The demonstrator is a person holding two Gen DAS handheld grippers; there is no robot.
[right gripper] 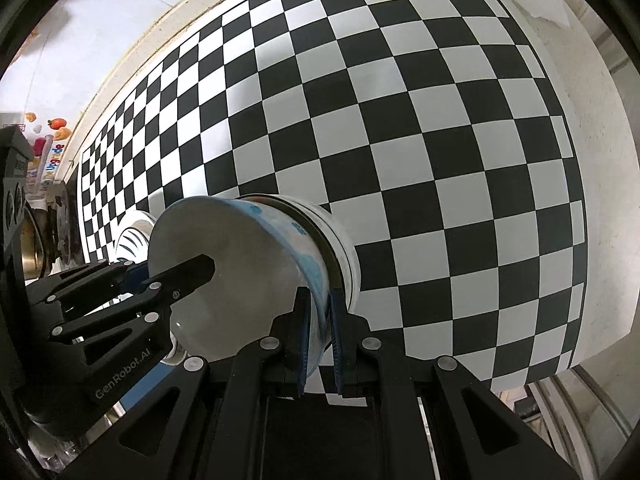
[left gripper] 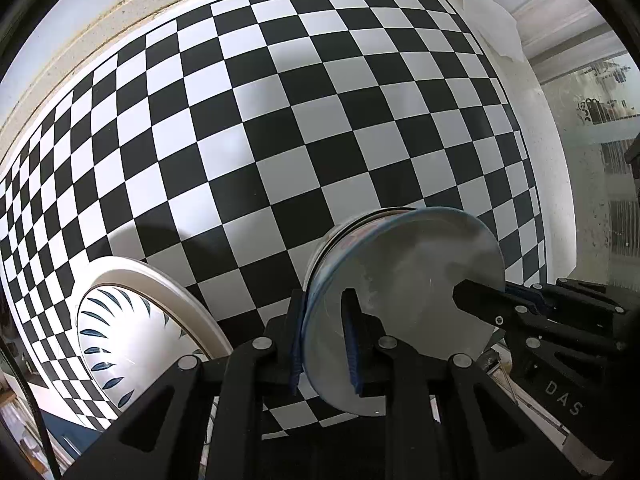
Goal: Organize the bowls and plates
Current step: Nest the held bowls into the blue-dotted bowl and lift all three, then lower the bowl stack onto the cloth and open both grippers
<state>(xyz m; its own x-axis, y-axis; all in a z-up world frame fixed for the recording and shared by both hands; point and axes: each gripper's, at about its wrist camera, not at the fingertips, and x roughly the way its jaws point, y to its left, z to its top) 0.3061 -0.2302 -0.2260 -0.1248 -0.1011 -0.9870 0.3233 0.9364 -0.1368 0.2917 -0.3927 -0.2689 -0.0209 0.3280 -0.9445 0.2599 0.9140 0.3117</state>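
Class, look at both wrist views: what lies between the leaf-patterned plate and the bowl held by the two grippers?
Only bare checkered tabletop separates the leaf-patterned plate from the bowl; the left wrist view shows it best.

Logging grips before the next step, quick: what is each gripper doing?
Left gripper: shut on the bowl rim.
Right gripper: shut on the same bowl's opposite rim.
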